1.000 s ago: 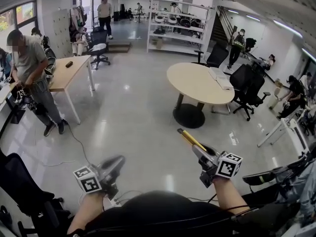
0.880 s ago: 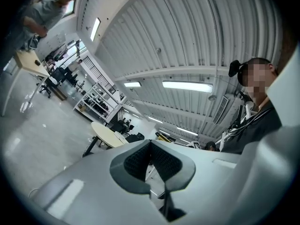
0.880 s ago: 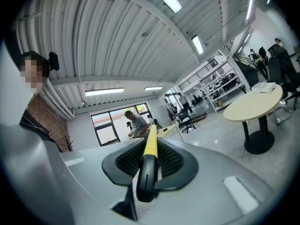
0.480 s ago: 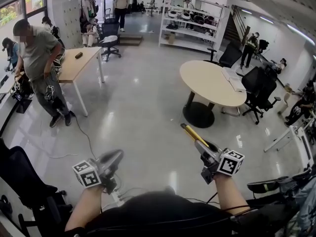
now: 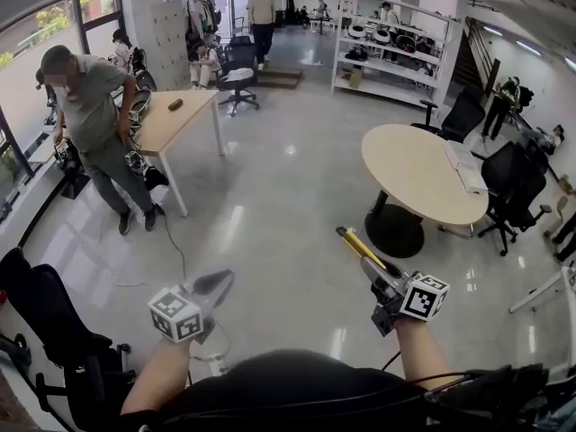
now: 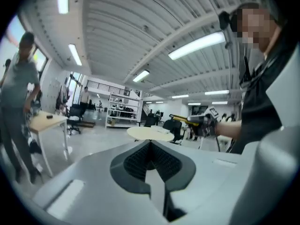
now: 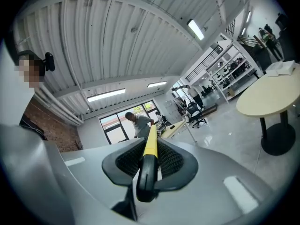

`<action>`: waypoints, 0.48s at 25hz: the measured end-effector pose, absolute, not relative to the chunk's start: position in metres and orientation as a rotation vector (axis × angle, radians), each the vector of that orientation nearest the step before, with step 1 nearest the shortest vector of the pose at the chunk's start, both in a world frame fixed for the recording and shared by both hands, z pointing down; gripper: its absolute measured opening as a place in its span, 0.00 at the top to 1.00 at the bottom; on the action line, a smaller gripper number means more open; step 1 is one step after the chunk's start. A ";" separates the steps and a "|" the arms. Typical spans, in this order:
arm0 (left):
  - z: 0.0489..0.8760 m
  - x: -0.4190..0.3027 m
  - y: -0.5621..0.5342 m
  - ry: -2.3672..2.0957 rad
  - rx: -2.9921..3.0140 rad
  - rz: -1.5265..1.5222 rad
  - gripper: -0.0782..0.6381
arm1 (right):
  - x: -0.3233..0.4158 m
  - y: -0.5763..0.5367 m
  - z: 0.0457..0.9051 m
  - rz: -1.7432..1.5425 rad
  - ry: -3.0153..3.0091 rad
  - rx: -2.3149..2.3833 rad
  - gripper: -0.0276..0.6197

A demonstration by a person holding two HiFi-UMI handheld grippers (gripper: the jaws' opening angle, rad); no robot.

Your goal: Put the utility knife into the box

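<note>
A yellow and black utility knife sticks out forward and to the left from my right gripper, which is shut on its black rear end. In the right gripper view the knife lies between the ribbed pads and points away at a standing person. My left gripper is held over the floor at the lower left, shut with nothing in it. The left gripper view shows its pads meeting, with the knife far off. I see no box in any view.
Both grippers hang over a glossy grey floor. A round beige table and a black office chair stand ahead right. A wooden desk and a standing person are ahead left, white shelves at the back.
The head view has swung left, so the round table and desk have slid right. Both grippers keep their places in the view, and the knife stays held.
</note>
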State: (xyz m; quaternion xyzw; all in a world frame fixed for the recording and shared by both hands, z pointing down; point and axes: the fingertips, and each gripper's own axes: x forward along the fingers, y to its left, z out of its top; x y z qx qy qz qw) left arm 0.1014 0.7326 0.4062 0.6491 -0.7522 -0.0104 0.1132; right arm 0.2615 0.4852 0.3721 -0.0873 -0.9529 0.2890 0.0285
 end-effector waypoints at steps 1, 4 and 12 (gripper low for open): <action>0.406 0.096 0.719 -2.253 1.891 0.063 0.89 | 0.255 0.473 0.370 0.876 -2.936 -0.298 0.82; 0.398 0.081 0.676 -2.337 1.864 0.179 0.89 | 0.237 0.433 0.363 0.851 -2.934 -0.374 0.82; 0.410 0.061 0.605 -2.298 1.826 0.021 0.89 | 0.203 0.355 0.379 0.869 -2.905 -0.405 0.82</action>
